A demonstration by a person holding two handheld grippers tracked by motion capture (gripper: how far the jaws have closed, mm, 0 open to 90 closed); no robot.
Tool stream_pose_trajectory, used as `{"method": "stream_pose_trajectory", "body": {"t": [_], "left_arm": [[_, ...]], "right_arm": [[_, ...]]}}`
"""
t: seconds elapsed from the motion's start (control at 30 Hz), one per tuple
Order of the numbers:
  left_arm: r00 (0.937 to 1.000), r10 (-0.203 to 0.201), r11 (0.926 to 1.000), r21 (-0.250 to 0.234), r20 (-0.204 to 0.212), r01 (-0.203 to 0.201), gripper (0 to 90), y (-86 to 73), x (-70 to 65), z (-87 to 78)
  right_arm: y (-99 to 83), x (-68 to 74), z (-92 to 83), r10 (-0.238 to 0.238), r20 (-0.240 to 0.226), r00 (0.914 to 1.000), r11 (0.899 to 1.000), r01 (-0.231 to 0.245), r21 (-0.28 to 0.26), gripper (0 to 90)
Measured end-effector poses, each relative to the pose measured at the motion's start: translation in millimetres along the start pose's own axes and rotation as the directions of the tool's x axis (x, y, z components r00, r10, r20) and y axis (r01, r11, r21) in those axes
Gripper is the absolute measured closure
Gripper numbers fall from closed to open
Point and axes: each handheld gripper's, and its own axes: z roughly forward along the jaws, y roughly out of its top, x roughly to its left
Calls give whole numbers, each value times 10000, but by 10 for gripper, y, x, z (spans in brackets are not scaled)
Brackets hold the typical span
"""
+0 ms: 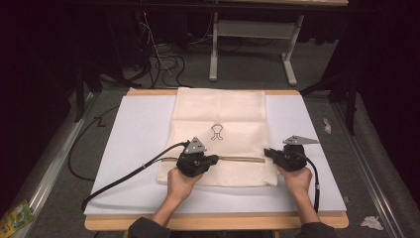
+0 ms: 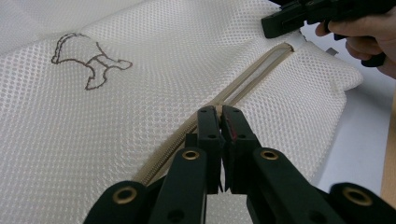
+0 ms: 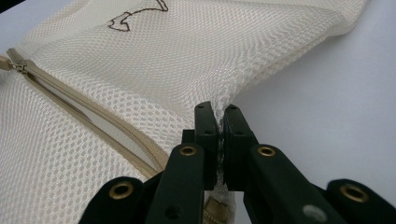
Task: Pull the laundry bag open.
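White board (image 1: 138, 134) holds a soft, floppy cream mesh bag (image 1: 218, 114). Left gripper (image 2: 220, 122) pinches its tan zipper (image 2: 252, 79). Right gripper (image 3: 219, 120) pinches the bag's edge, a good holding spot.

Cream mesh laundry bag (image 1: 220, 124), beige zipper (image 2: 243, 84).
A dark brown outline figure (image 2: 88, 58) marks it; the table sheet (image 1: 138, 134) beneath is white.

both black grippers, left gripper (image 1: 212, 159) and right gripper (image 1: 269, 152), carry grey three-cornered plates, brass rivets and trailing cables.

White sheet (image 1: 133, 148) on wooden board (image 1: 208, 221); beyond, cables (image 1: 163, 59), metal stand (image 1: 252, 44).
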Motion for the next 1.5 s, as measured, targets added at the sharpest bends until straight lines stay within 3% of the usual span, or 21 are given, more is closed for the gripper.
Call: {"method": "stream_pose_trajectory", "body": {"t": [0.67, 1.2, 1.5], "left_arm": [[9997, -126, 9999, -120, -211, 123, 872, -40, 78, -112], [9981, -529, 9976, -461, -324, 514, 872, -101, 202, -285], [9981, -415, 9981, -472, -463, 393, 872, -117, 194, -312]], "right_arm": [[11, -3, 6, -5, 57, 10000, 10000, 5, 22, 883], [28, -11, -1, -8, 170, 9999, 10000, 7, 43, 883], [35, -7, -1, -123, 199, 9997, 9999, 122, 12, 883]]}}
